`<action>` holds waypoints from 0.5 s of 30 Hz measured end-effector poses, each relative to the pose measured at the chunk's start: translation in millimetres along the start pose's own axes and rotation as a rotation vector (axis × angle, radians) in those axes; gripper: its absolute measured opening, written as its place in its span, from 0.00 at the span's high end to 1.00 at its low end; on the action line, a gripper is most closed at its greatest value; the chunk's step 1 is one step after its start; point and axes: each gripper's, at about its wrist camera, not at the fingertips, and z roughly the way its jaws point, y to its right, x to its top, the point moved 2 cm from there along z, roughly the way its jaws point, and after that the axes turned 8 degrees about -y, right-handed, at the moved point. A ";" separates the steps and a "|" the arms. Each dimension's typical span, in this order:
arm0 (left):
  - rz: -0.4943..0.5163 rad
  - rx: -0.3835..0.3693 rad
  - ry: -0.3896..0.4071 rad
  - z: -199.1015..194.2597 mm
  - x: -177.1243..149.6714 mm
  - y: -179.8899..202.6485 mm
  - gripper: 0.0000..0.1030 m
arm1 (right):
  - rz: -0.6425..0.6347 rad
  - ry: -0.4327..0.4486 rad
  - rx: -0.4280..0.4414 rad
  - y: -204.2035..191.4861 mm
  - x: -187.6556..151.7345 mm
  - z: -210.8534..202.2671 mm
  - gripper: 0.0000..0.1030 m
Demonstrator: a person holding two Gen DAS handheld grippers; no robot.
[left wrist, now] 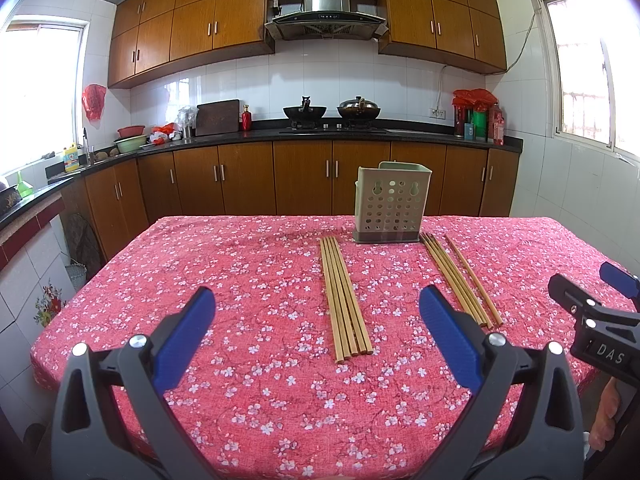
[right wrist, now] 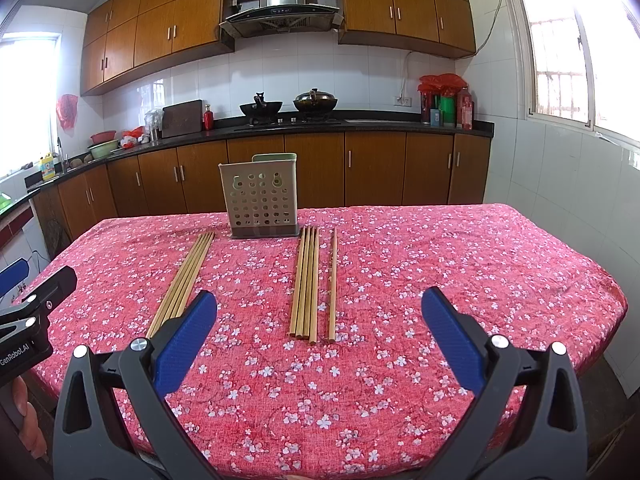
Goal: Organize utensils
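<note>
A perforated grey-green utensil holder stands upright at the far side of the table. Several wooden chopsticks lie in a left bundle and a right bundle, with one single chopstick just right of that. My left gripper hovers open above the near table, short of the left bundle. My right gripper is open too, near the right bundle's close ends. Nothing sits between either pair of fingers.
The table wears a red floral cloth. Behind it runs a dark counter with woks, a cutting board and bottles. The other gripper shows at each view's edge.
</note>
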 end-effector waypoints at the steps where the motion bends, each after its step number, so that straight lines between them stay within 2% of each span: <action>1: 0.000 0.000 0.000 0.0 0.0 0.0 0.04 | 0.000 0.000 0.000 0.2 0.1 0.2 0.02; 15: -0.001 0.000 -0.001 0.1 0.0 -0.1 0.04 | 0.001 -0.001 0.001 0.3 -0.2 1.1 0.02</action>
